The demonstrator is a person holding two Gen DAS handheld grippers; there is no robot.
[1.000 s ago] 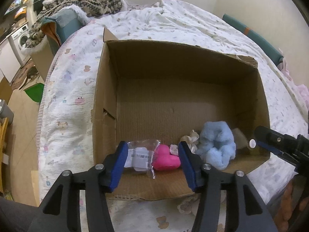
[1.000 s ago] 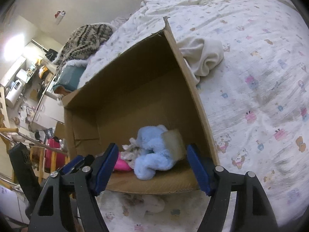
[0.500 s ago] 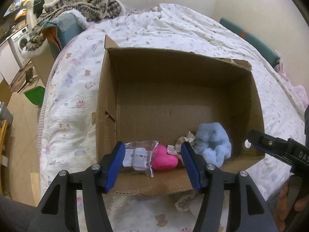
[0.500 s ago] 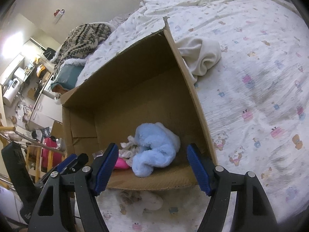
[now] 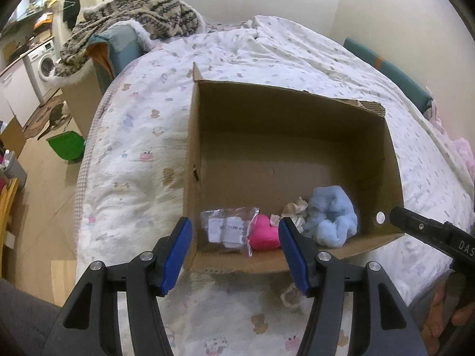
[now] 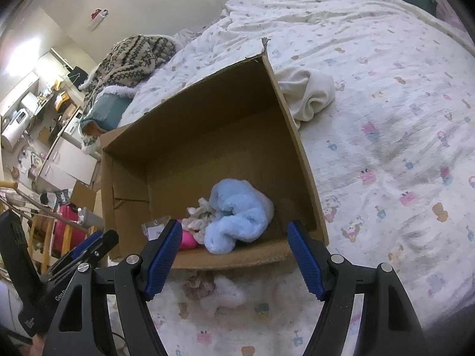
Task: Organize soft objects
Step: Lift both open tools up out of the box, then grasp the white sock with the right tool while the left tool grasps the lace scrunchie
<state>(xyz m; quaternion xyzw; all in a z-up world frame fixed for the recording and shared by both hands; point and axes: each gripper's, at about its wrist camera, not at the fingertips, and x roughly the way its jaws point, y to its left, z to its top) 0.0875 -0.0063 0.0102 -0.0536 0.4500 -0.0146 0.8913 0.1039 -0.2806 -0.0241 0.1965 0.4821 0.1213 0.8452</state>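
Observation:
An open cardboard box (image 5: 285, 124) lies on the bed; it also shows in the right wrist view (image 6: 207, 112). Inside near its front wall lie a light blue plush (image 5: 332, 216) (image 6: 237, 213), a pink heart cushion (image 5: 264, 234) (image 6: 187, 240), a small beige cloth toy (image 5: 294, 209) (image 6: 199, 210) and a clear plastic packet (image 5: 227, 230). A small white and beige soft toy (image 6: 219, 293) lies on the bed in front of the box. My left gripper (image 5: 236, 255) is open and empty, above the box's front edge. My right gripper (image 6: 234, 258) is open and empty, just in front of the box.
A cream cloth (image 6: 305, 92) lies on the bed beside the box's right wall. A patterned knit blanket (image 5: 133, 20) is piled at the bed's far left. The bed edge drops to a wooden floor with a green bin (image 5: 66, 145) on the left.
Both grippers have drawn back and up from the box. The brown cardboard piece next to the blue plush is gone from view.

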